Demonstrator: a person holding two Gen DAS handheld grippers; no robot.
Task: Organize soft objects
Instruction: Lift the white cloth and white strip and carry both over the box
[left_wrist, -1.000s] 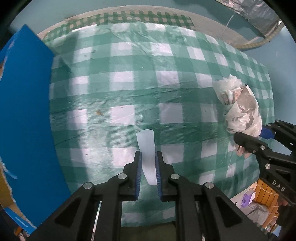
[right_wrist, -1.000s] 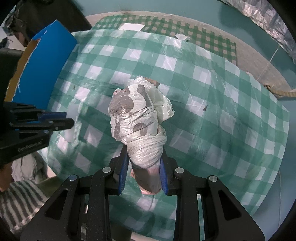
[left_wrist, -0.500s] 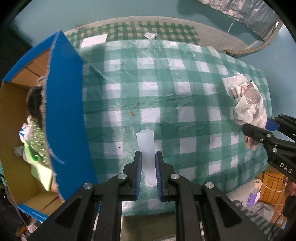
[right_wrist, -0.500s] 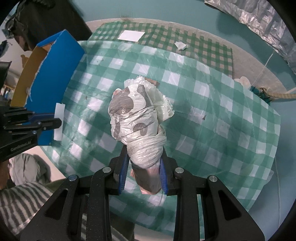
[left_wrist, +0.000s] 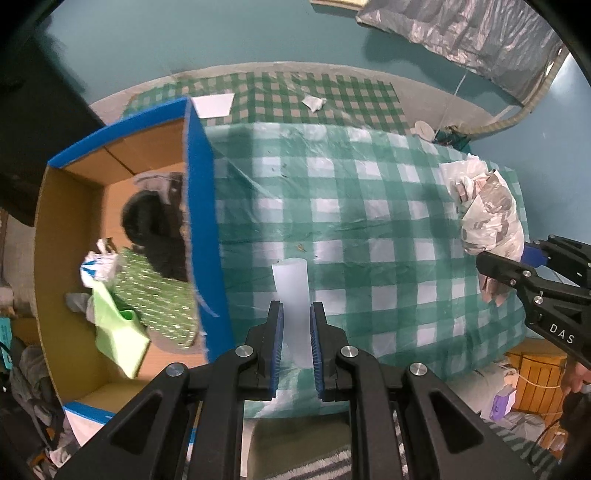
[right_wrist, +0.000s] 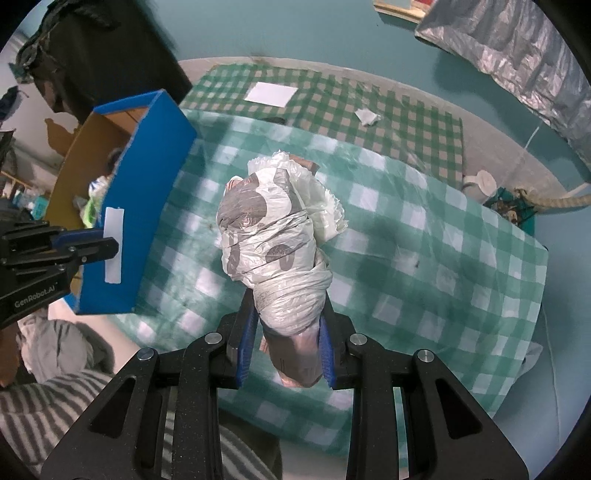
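Both Claws Loaded, Box Now in Sight

Leftmost, a blue box with brown cardboard inside, holding a green dotted cloth, a lime piece and something dark. Beside it, a green checked cloth over the table. Pinched in the left gripper: a pale, translucent white strip, flat and stiff-looking, standing out past the blue pads above the cloth, just beside the box wall. Further right, pinched in the right gripper: a bundle of crumpled white plastic with grey-brown blotches, wound tight at the waist, frilly at the far end, a pinkish stub poking back between the jaws. Held clear above the checked cloth, near its middle in the right view.

Against a second ago: same grips, both unchanged in width. Seen from higher up, cloth smaller in both views. Box interior and contents newly exposed in the left view, where only its blue wall showed before. More floor and a second checked mat visible beyond the table.
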